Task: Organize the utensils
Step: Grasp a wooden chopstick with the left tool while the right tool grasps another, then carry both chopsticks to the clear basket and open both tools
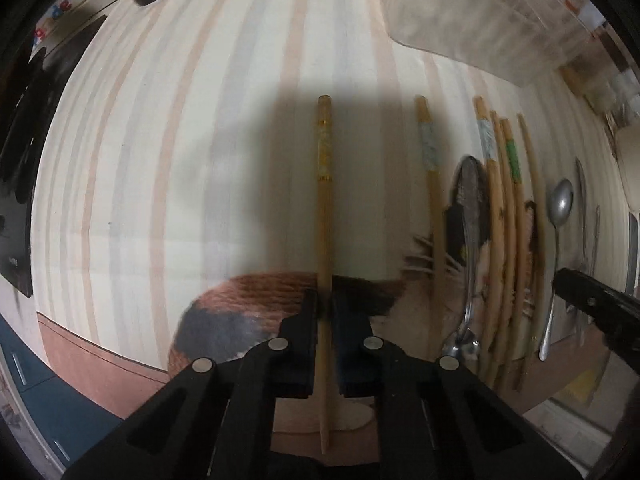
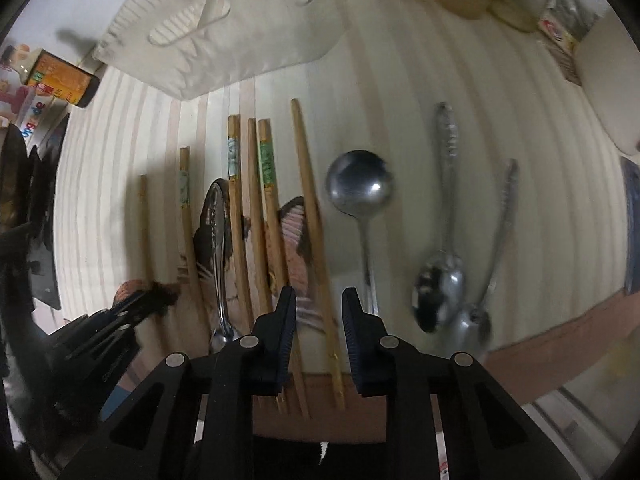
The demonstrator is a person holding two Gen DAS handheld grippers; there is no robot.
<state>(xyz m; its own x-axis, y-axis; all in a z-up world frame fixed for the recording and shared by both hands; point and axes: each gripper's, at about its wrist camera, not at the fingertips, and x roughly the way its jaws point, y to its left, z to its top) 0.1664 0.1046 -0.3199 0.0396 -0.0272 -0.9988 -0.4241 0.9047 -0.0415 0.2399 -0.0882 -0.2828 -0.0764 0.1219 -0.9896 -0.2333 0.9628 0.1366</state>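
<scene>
Left wrist view: left gripper [image 1: 325, 306] clenches a gold-banded wooden chopstick [image 1: 324, 208] on the striped table mat [image 1: 160, 160], while right gripper [image 2: 319, 308] straddles a plain wooden chopstick [image 2: 306, 184], jaws apart.

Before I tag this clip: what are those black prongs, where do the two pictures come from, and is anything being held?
A person holds a two-finger gripper in each hand; each carries a fisheye camera looking along its fingers. Both look down on a striped cloth with chopsticks and spoons laid out. In the left view, the left gripper is shut on one chopstick. In the right view, the right gripper straddles another chopstick, jaws apart, not gripping. Beside it lies a spoon.
</scene>
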